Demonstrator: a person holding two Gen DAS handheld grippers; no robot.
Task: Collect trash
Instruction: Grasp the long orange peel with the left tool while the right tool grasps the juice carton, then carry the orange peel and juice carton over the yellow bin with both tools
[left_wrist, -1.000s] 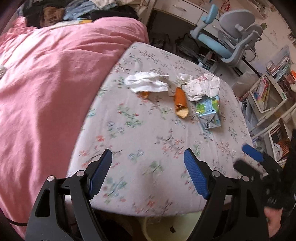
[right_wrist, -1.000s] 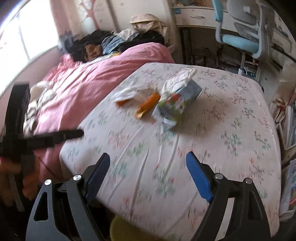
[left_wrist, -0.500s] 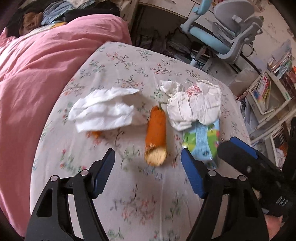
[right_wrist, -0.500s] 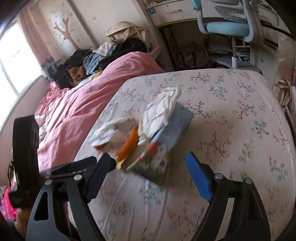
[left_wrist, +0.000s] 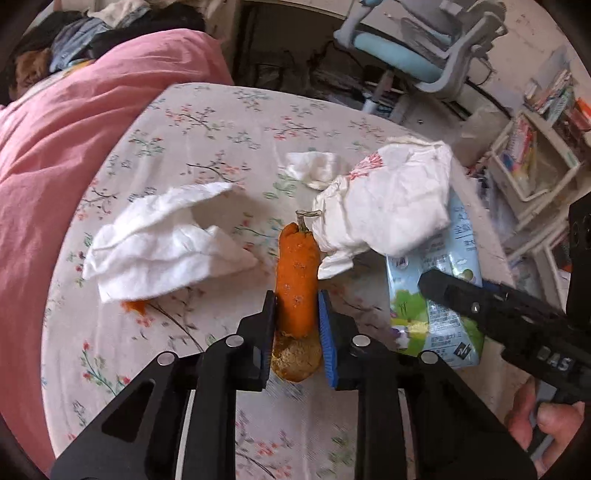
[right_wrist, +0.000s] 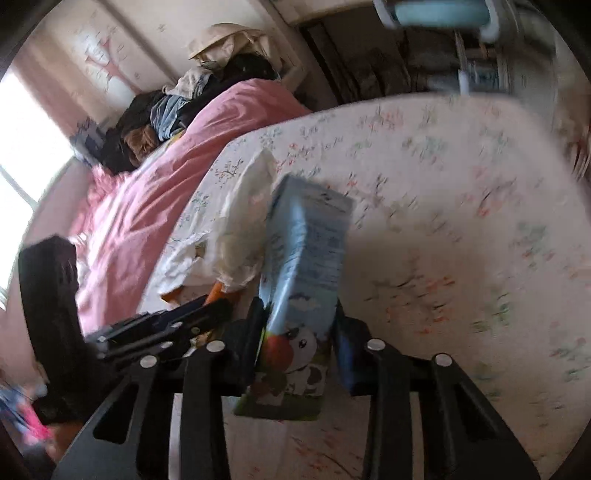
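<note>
Light: bright daylight from the blown-out window (right_wrist: 22, 162) at left.
Shadows: soft, beside the milk carton (right_wrist: 306, 266).
Blur: right wrist view smeared; left wrist view mostly sharp.
Edges: fisheye bending, dark corners.

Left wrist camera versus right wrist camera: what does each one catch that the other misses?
Only the left view shows the left gripper shut on the carrot, a flat tissue and bookshelves. Only the right view shows the right gripper clamped on the milk carton, a bright window and a clothes pile. Both show the carton, the crumpled tissue, the pink blanket and the floral sheet.
</note>
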